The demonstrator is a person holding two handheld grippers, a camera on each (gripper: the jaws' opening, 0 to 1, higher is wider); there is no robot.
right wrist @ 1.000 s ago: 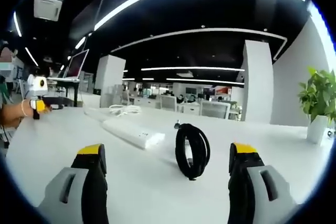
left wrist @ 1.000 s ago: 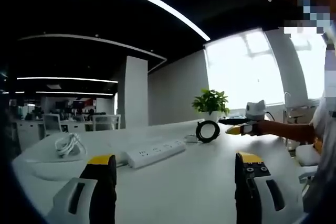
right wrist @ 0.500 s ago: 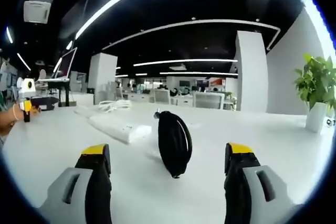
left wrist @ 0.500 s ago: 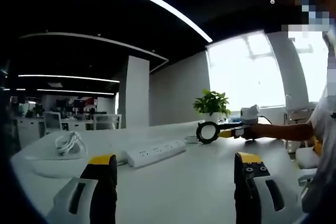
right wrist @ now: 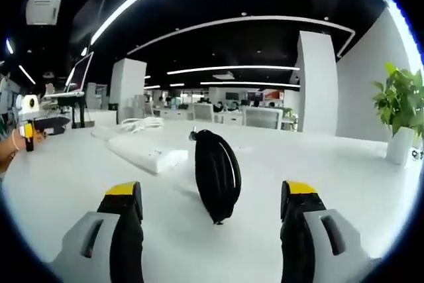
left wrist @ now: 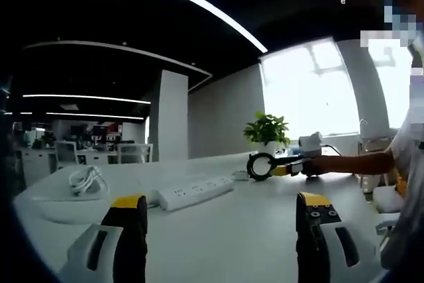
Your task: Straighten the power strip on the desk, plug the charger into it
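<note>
The left gripper (left wrist: pixel 222 213) stands with its jaws wide apart and nothing between them, low in the left gripper view. The right gripper (right wrist: pixel 212 202) is likewise spread and empty in its own view; it also shows at right centre of the left gripper view (left wrist: pixel 283 168), reaching toward the black coil (left wrist: pixel 262 166).

The strip (left wrist: pixel 197 192) lies on the desk (left wrist: pixel 238 236) at centre left, angled across it and not gripped. Nothing is plugged into it that I can see. The coil, probably the charger's cable, stands on edge just ahead of the right gripper's jaws (right wrist: pixel 216 175), not yet held. So both steps look undone: straightening and plugging remain.

The left gripper view gives the white cable bundle (left wrist: pixel 86 181) at left, the plant (left wrist: pixel 266 130) and the person's forearm (left wrist: pixel 361 162). The right gripper view shows the coil close up at centre, the strip (right wrist: pixel 147 154) to its left, and the left gripper (right wrist: pixel 28 136) at the far left edge.
</note>
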